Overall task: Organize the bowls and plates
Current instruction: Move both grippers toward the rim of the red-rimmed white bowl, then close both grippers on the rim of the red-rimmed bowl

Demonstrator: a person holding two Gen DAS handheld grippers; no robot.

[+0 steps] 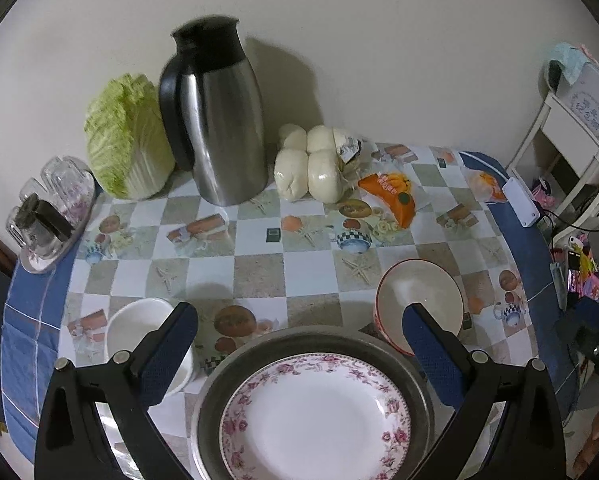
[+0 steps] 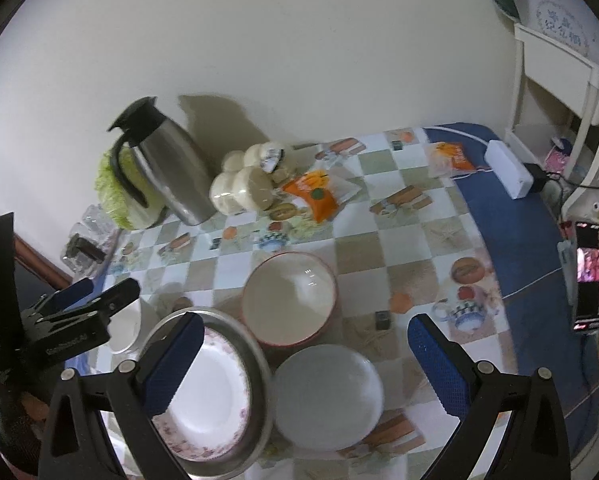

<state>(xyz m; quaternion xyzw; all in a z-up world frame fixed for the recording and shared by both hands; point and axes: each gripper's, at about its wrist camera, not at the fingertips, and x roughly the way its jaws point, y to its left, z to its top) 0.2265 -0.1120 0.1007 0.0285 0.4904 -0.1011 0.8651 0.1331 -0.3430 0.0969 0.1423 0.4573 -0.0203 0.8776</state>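
Note:
A floral-rimmed white plate (image 1: 315, 416) lies inside a metal dish (image 1: 319, 344) at the table's near edge. My left gripper (image 1: 299, 344) is open and empty, hovering just above them. A red-rimmed bowl (image 1: 419, 300) stands to the right, a small white bowl (image 1: 139, 328) to the left. In the right wrist view my right gripper (image 2: 305, 354) is open and empty above a plain white plate (image 2: 327, 396), with the red-rimmed bowl (image 2: 289, 304) behind it, the floral plate (image 2: 207, 396) in the metal dish (image 2: 259, 360) on the left, and the left gripper (image 2: 95, 296) at far left.
At the back stand a steel thermos (image 1: 215, 120), a cabbage (image 1: 123, 136), bagged steamed buns (image 1: 311, 164), an orange snack packet (image 1: 395, 196) and a tray of glasses (image 1: 51, 212). A white power strip (image 1: 519, 200) lies at the table's right edge. A white shelf (image 1: 571, 128) stands beyond.

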